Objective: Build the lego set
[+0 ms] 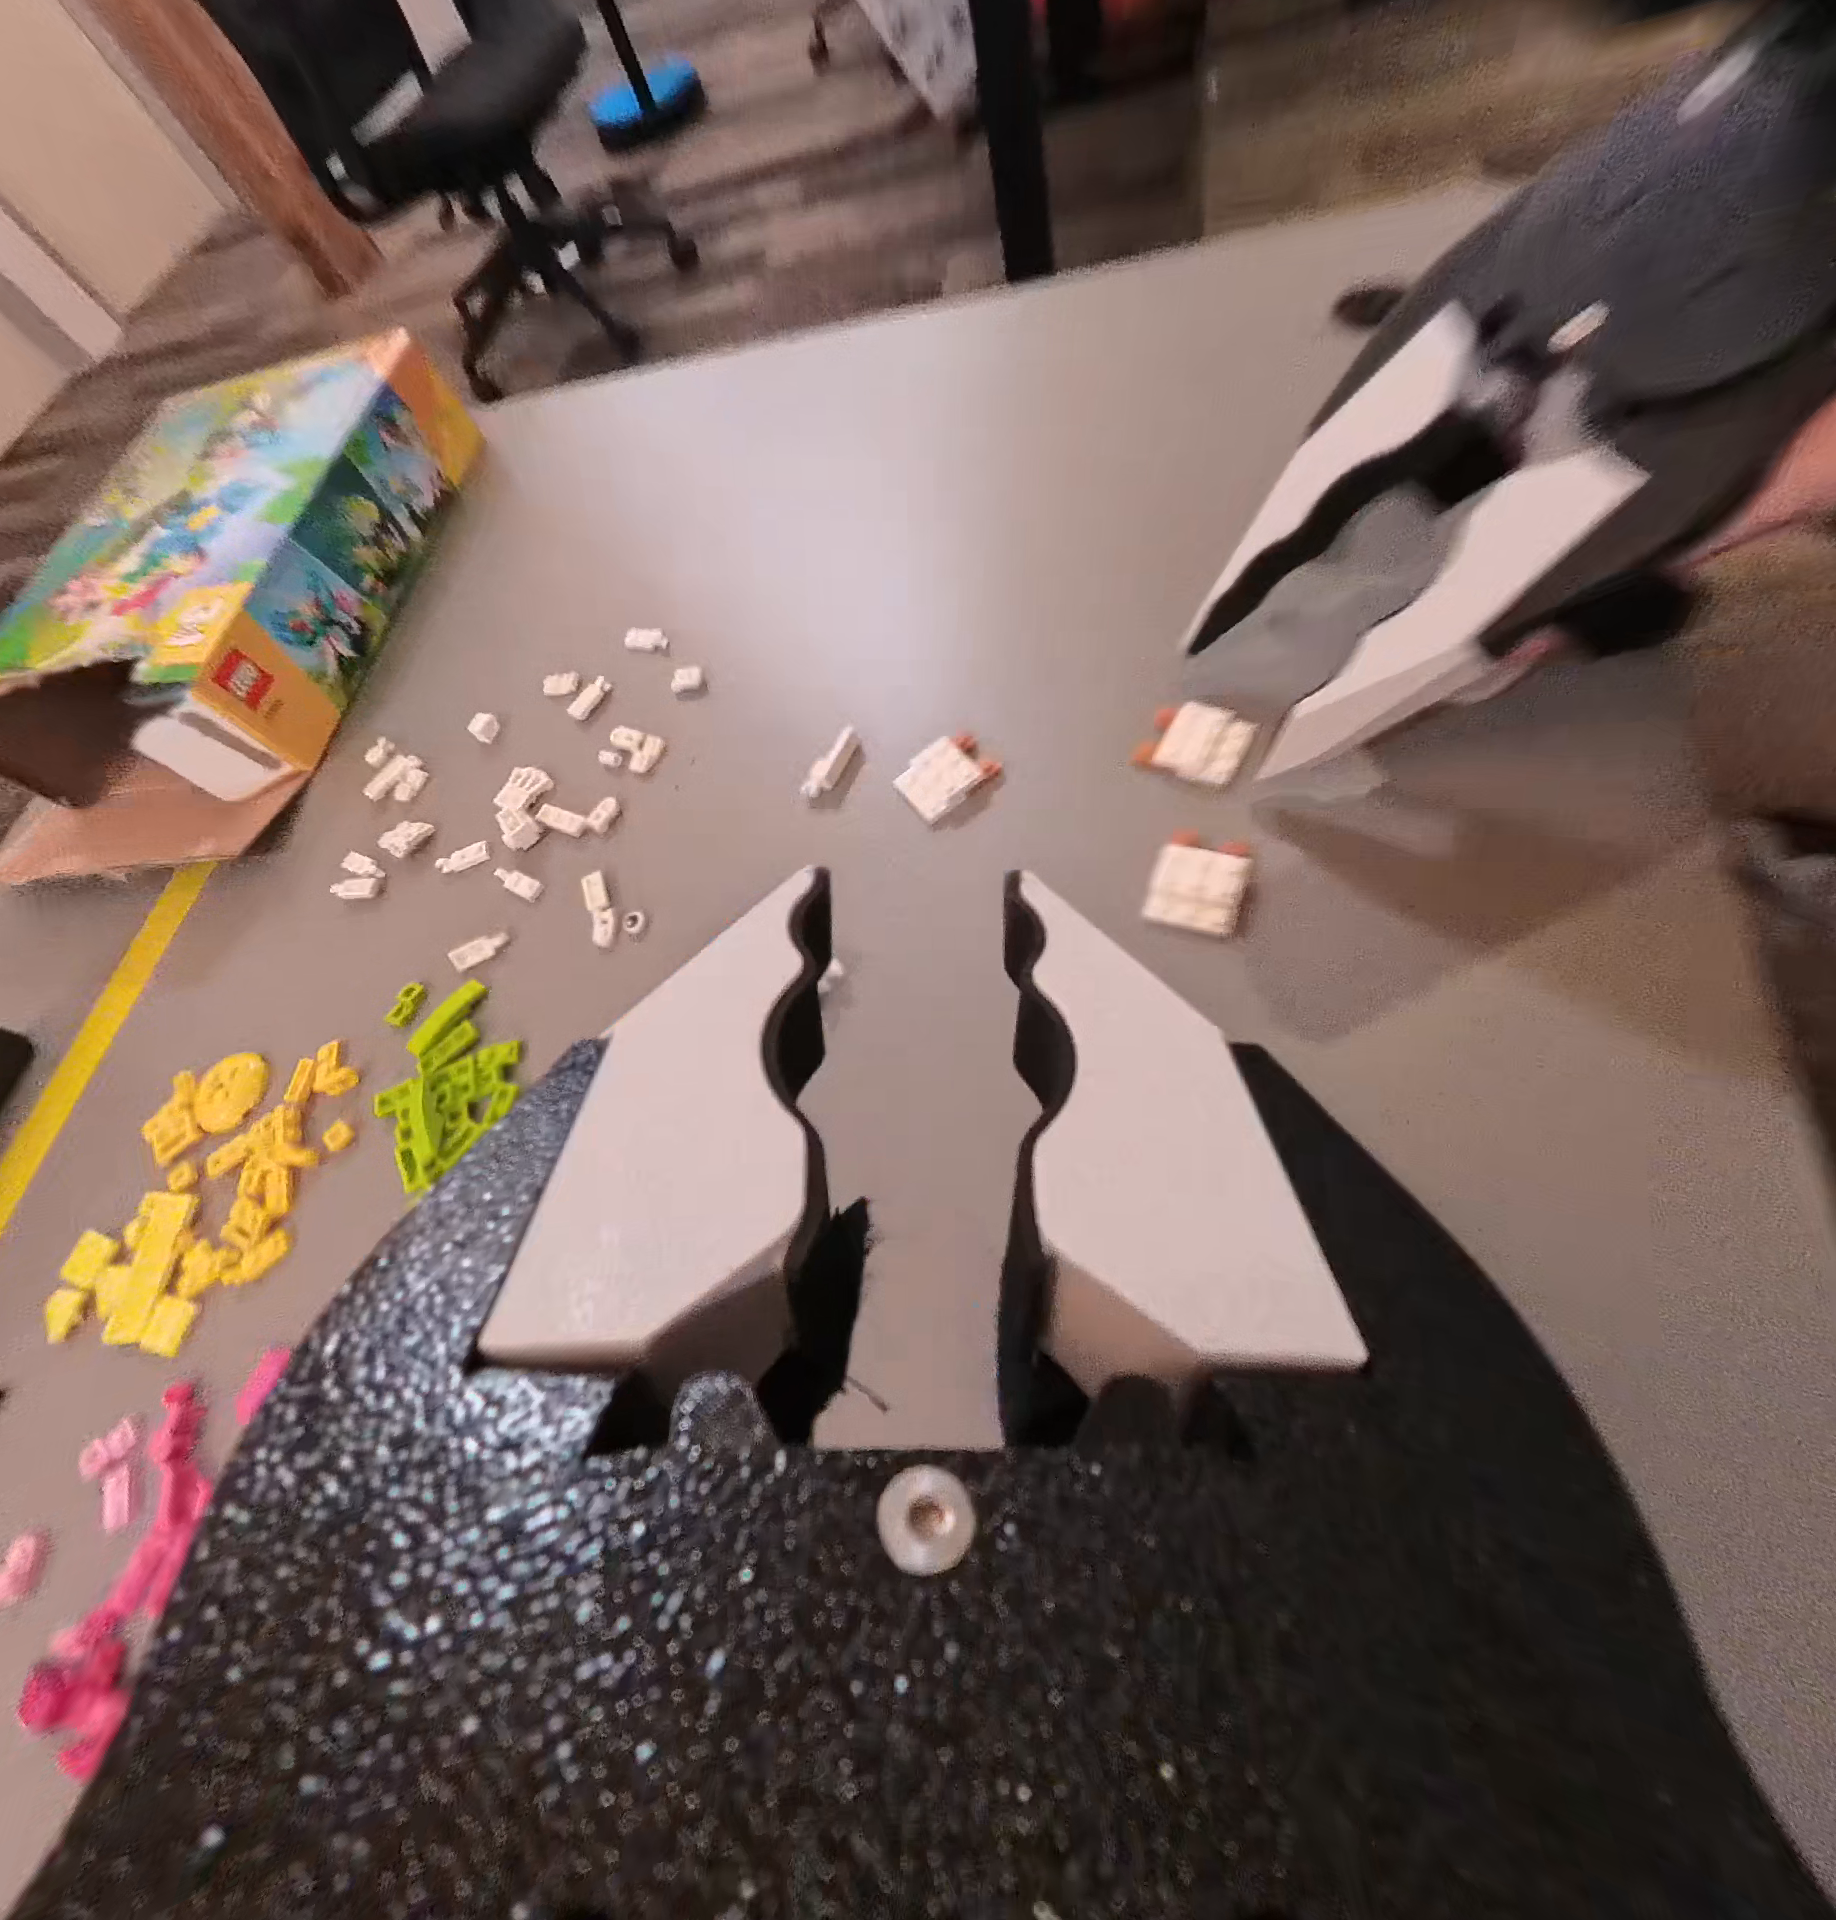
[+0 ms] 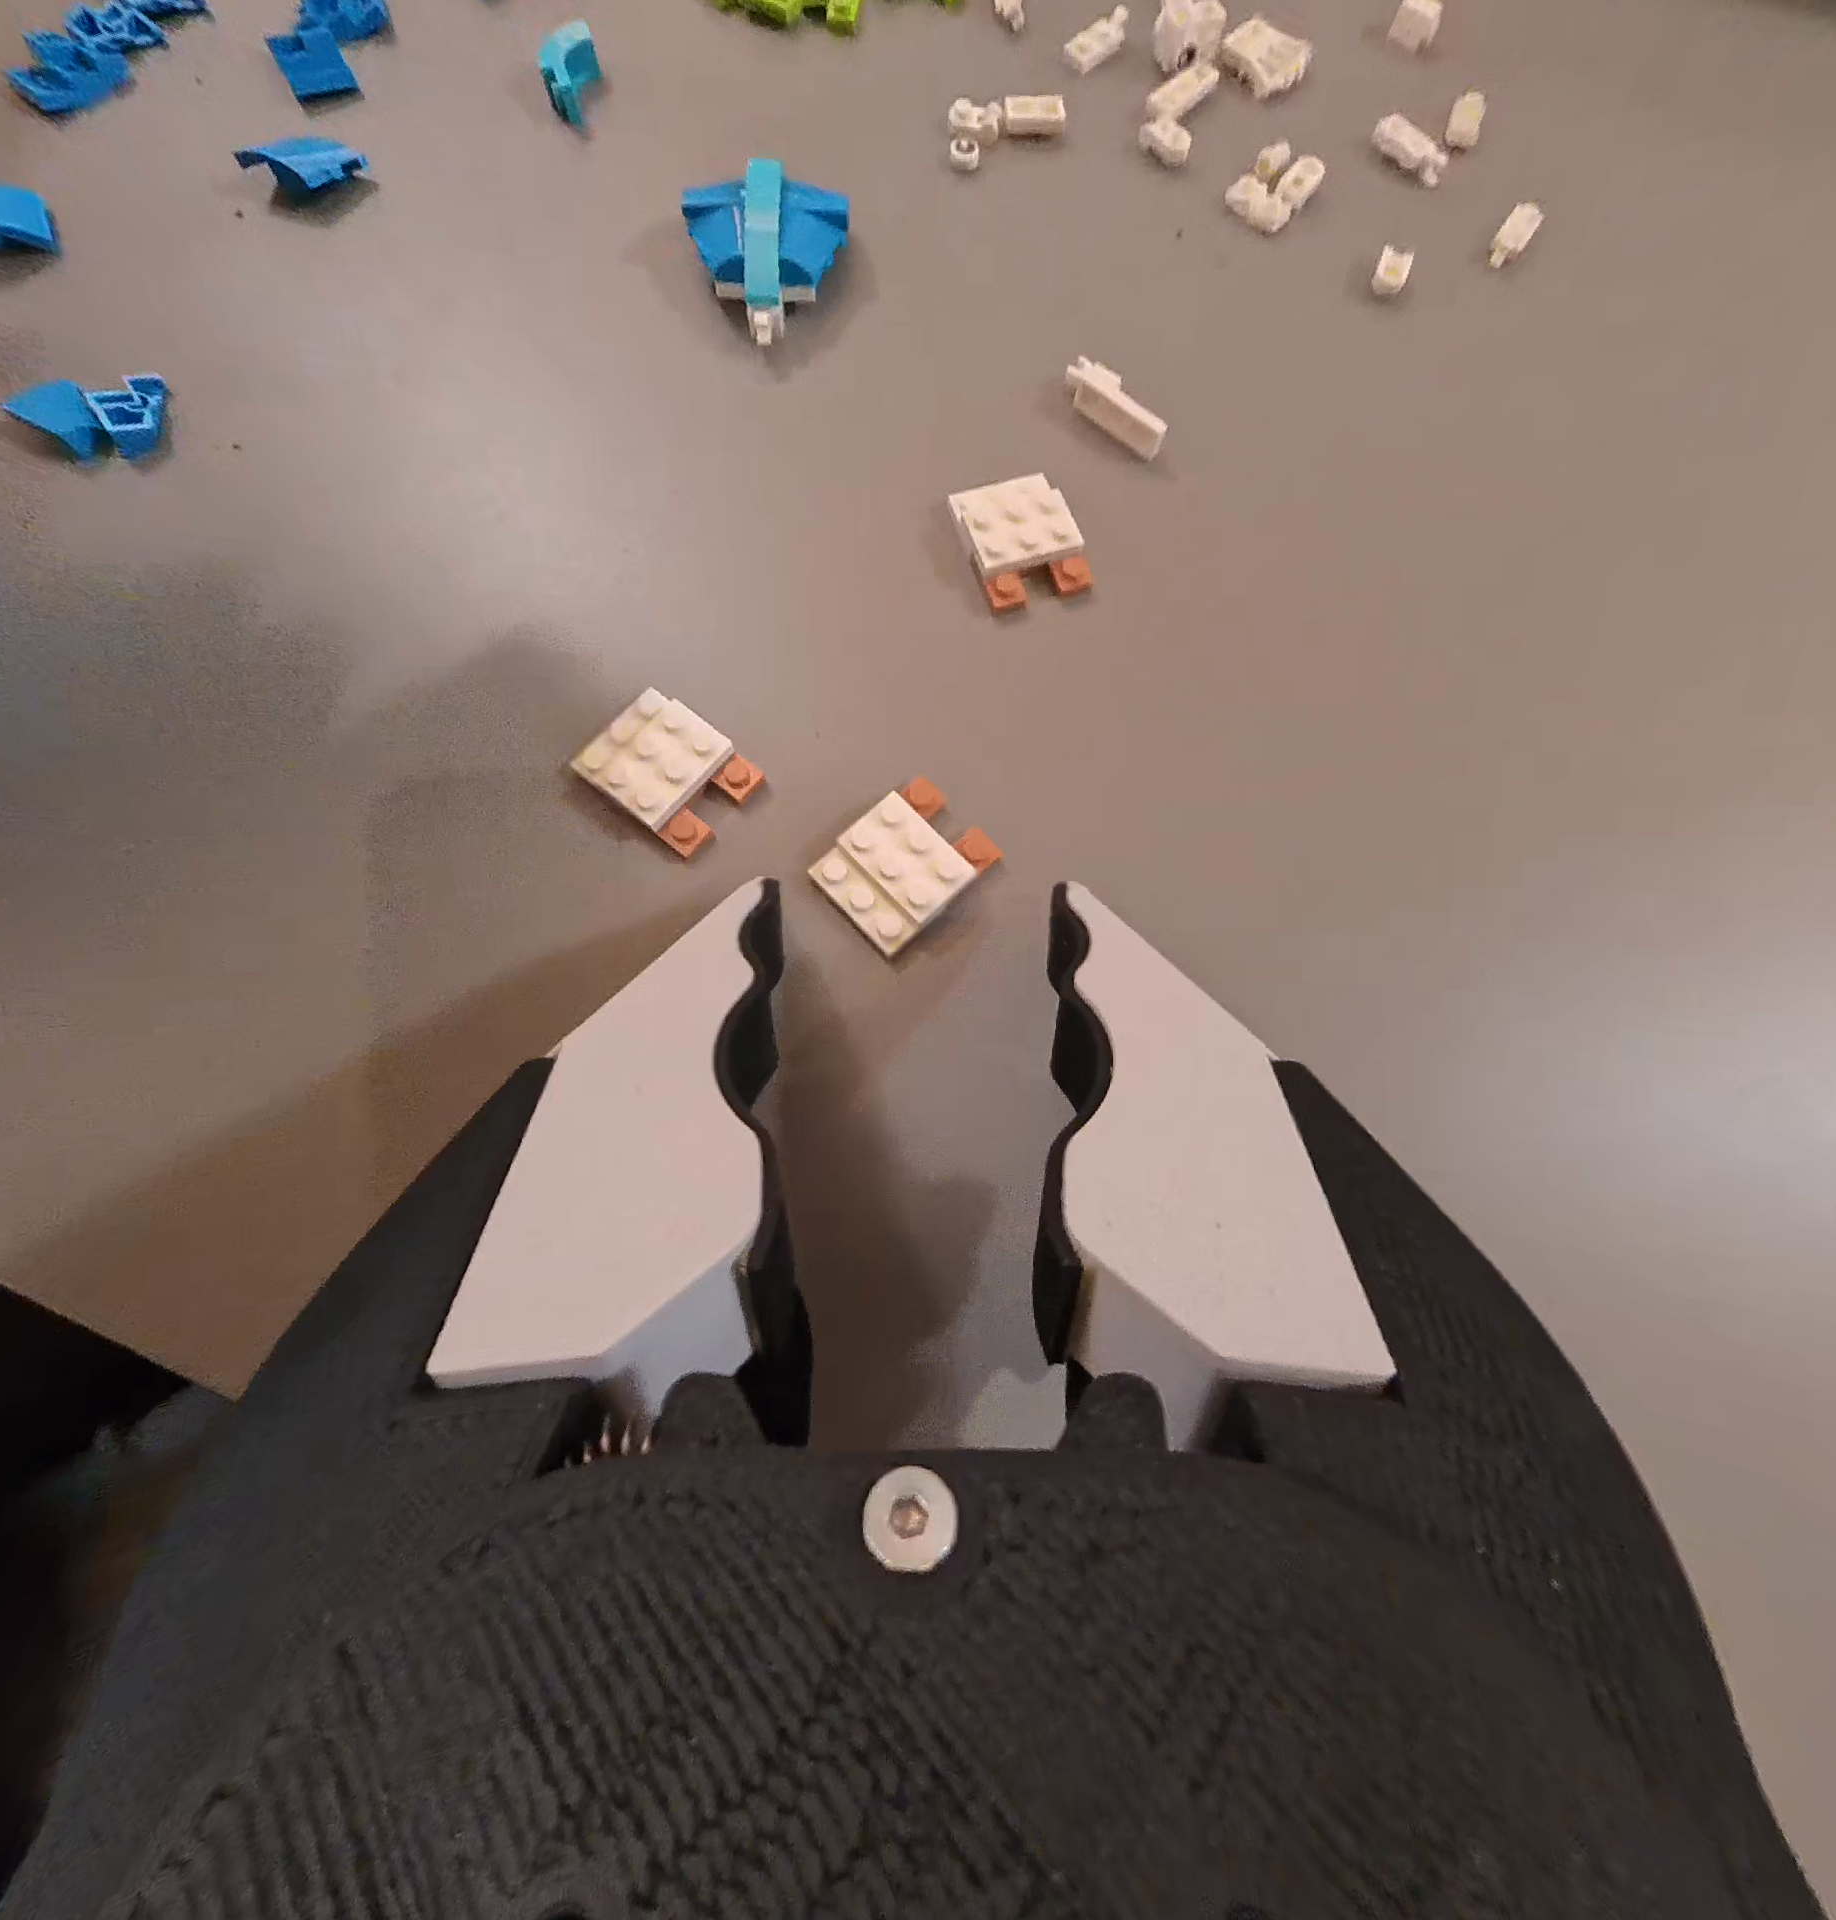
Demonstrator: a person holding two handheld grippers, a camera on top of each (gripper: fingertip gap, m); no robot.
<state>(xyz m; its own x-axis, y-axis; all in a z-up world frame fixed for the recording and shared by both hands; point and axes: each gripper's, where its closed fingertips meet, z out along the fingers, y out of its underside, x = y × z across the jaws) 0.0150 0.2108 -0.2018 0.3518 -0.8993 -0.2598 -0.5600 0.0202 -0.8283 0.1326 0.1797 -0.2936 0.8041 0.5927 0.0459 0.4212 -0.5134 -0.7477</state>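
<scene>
Three small white plate assemblies with orange feet lie on the grey table [image 1: 997, 499]. My right gripper [image 2: 914, 899] is open, with one assembly [image 2: 898, 871] lying on the table just ahead of and between its fingertips; neither pad touches it. The second assembly [image 2: 652, 767] lies to its left and the third [image 2: 1018, 530] farther ahead. In the left wrist view the right gripper [image 1: 1231, 707] stands beside that assembly [image 1: 1200, 743]. My left gripper [image 1: 916, 894] is open and empty above the table, with the other assemblies [image 1: 940, 777] [image 1: 1196, 885] ahead and to its right.
A colourful opened box [image 1: 259, 582] sits at the far left. Loose white pieces [image 1: 509, 810], lime green [image 1: 446, 1101], yellow [image 1: 197, 1195] and pink ones [image 1: 135, 1538] lie left of my left gripper. Blue pieces [image 2: 311, 62] and a blue build [image 2: 763, 234] lie ahead. An office chair [image 1: 498, 135] stands beyond the table.
</scene>
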